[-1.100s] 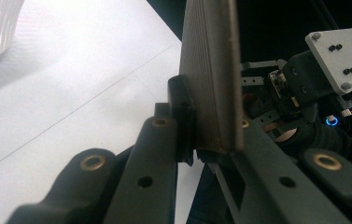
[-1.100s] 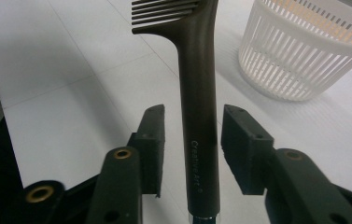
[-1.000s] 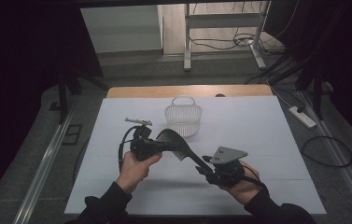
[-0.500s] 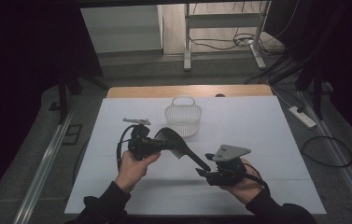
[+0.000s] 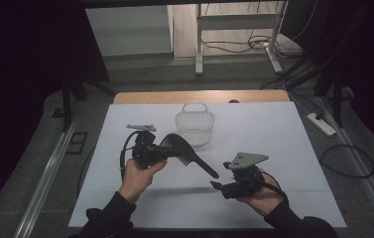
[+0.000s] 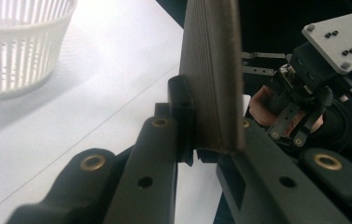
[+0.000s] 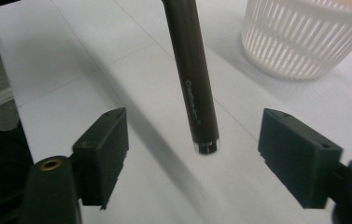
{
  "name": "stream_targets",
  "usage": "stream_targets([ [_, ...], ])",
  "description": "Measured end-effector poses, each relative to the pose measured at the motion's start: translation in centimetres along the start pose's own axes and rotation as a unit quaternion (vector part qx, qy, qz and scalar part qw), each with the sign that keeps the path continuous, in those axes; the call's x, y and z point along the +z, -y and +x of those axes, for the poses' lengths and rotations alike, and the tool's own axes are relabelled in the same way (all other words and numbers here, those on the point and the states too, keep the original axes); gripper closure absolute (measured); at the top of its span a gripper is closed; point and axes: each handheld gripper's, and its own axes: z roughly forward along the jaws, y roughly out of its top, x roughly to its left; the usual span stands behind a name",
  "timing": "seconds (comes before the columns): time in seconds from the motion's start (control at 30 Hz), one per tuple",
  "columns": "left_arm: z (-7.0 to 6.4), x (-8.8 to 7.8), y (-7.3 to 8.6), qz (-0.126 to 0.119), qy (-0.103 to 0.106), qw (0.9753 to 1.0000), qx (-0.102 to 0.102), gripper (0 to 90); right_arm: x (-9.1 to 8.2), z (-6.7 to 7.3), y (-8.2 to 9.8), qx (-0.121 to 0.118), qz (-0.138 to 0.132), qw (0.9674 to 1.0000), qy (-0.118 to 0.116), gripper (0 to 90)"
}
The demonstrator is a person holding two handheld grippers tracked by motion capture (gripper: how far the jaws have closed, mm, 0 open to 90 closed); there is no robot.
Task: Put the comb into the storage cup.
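One black comb (image 5: 187, 152) with fine ribbed teeth and a long tapered handle.

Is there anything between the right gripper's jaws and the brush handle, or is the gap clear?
Nothing visible stands in the way. The right gripper has just been opening; its jaws flank the tip of the brush handle without touching it, bare white table beneath. The left gripper clamps the brush head.

Left gripper (image 5: 160, 151) jaws clamped, right gripper (image 5: 217, 186) jaws just opening
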Motion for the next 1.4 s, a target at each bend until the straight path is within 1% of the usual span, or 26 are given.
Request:
stream_targets([
  [0.1, 0.0, -0.2, -0.1, 0.0, -0.008, 1.0, 0.005, 87.1, 0.0, -0.4, 0.1, 0.014, 0.013, 0.9998, -0.009, 18.8],
  [0.2, 0.0, -0.4, -0.1, -0.001, -0.008, 0.9999, 0.006, 87.1, 0.1, -0.7, 0.3, 0.02, 0.026, 0.9994, -0.007, 17.4],
  [0.27, 0.0, -0.5, -0.1, -0.002, -0.007, 1.0, 0.005, 87.1, 0.0, -0.9, 0.5, 0.023, 0.028, 0.9993, -0.007, 13.5],
  [0.47, 0.3, -0.8, -0.1, -0.003, -0.015, 0.9999, 0.006, 87.1, -0.1, -1.5, 0.9, 0.034, 0.032, 0.9988, -0.01, 5.7],
  [0.57, 0.4, -1.0, -0.2, -0.003, -0.02, 0.9998, 0.008, 87.1, -0.1, -1.5, 1.2, 0.03, 0.033, 0.999, -0.006, 0.3],
  [0.7, 0.4, -1.2, -0.4, -0.003, -0.031, 0.9994, 0.013, 87.1, -0.3, -1.4, 1.4, 0.021, 0.036, 0.9991, 0.001, 0.0],
  [0.77, 0.4, -1.3, -0.4, -0.003, -0.035, 0.9993, 0.015, 87.1, -0.6, -1.5, 1.5, 0.018, 0.037, 0.9992, -0.004, 0.0],
  [0.93, 0.5, -1.7, -0.6, -0.003, -0.047, 0.9987, 0.02, 87.1, -1.1, -1.9, 2.0, 0.027, 0.037, 0.9989, -0.004, 0.0],
  [1.07, 0.6, -2.0, -0.8, -0.007, -0.051, 0.9985, 0.02, 87.1, -1.3, -2.1, 2.3, 0.033, 0.041, 0.9986, -0.011, 0.0],
  [1.23, 0.8, -2.4, -1.1, -0.014, -0.055, 0.9982, 0.019, 87.1, -1.5, -2.1, 2.7, 0.026, 0.052, 0.9982, -0.017, 0.0],
  [1.4, 1.1, -2.7, -1.3, -0.015, -0.059, 0.998, 0.018, 87.1, -1.9, -2.2, 3.0, 0.035, 0.051, 0.998, -0.012, 0.0],
])
